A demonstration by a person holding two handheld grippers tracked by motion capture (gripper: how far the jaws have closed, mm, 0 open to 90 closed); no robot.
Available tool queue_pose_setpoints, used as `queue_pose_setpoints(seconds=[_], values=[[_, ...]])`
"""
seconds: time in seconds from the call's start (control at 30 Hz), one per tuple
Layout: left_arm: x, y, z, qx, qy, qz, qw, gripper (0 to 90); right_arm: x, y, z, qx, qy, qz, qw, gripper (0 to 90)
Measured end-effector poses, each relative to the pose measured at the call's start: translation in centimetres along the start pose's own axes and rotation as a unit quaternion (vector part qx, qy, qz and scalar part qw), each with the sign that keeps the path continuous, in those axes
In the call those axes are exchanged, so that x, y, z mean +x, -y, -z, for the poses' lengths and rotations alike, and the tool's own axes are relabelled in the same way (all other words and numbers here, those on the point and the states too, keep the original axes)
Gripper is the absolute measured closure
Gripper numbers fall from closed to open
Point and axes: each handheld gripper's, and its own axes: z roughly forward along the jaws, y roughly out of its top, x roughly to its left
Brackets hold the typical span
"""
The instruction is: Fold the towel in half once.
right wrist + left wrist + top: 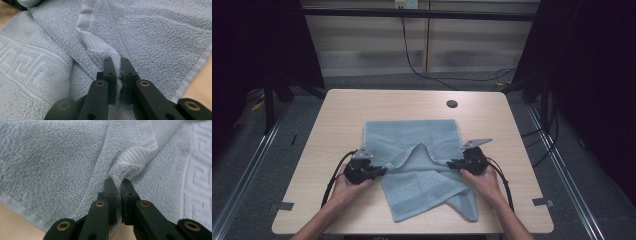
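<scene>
towel (417,145) edge pinched between both grippers' fingers (110,188)

Pale blue-grey towel (412,142) showing raised Greek-key border lower centre; light wood table (347,110); black grippers (379,172).

High view: fixed overhead cam, facing fwd/down over whole table (337,120). Gripper views: very close, along own jaws. All share the towel (412,137) (50,157) (155,32).
</scene>
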Motion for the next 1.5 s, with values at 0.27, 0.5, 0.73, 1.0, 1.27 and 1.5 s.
queue_pose_setpoints(seconds=[0.27, 0.5, 0.73, 1.0, 1.27, 1.5], values=[[3.9, -1.9, -1.6, -0.027, -0.018, 0.059, 0.9977, 80.5, -1.6, -2.7, -2.7, -0.016, 0.015, -0.018, 0.9996, 84.7], [1.9, -1.6, 2.2, -0.081, 0.003, 0.045, 0.9957, 64.5, -1.8, -2.9, -2.5, -0.021, -0.001, -0.023, 0.9995, 78.3], [-0.1, -0.9, 5.0, -0.099, 0.027, 0.023, 0.9944, 60.8, -1.3, -3.0, -1.6, -0.034, -0.010, -0.017, 0.9992, 79.5], [-3.0, 0.9, 0.6, -0.011, 0.078, -0.040, 0.9961, 56.6, -1.2, -2.5, -1.7, -0.044, -0.016, -0.023, 0.9986, 79.2], [-3.6, 1.7, 0.1, -0.010, 0.055, -0.084, 0.9949, 56.6, -1.4, -1.7, -1.7, -0.046, -0.018, -0.029, 0.9984, 74.3], [-3.6, 1.8, 0.7, -0.003, 0.032, -0.086, 0.9958, 88.5, -1.1, -1.4, -2.0, -0.037, -0.009, -0.023, 0.9990, 72.1]])
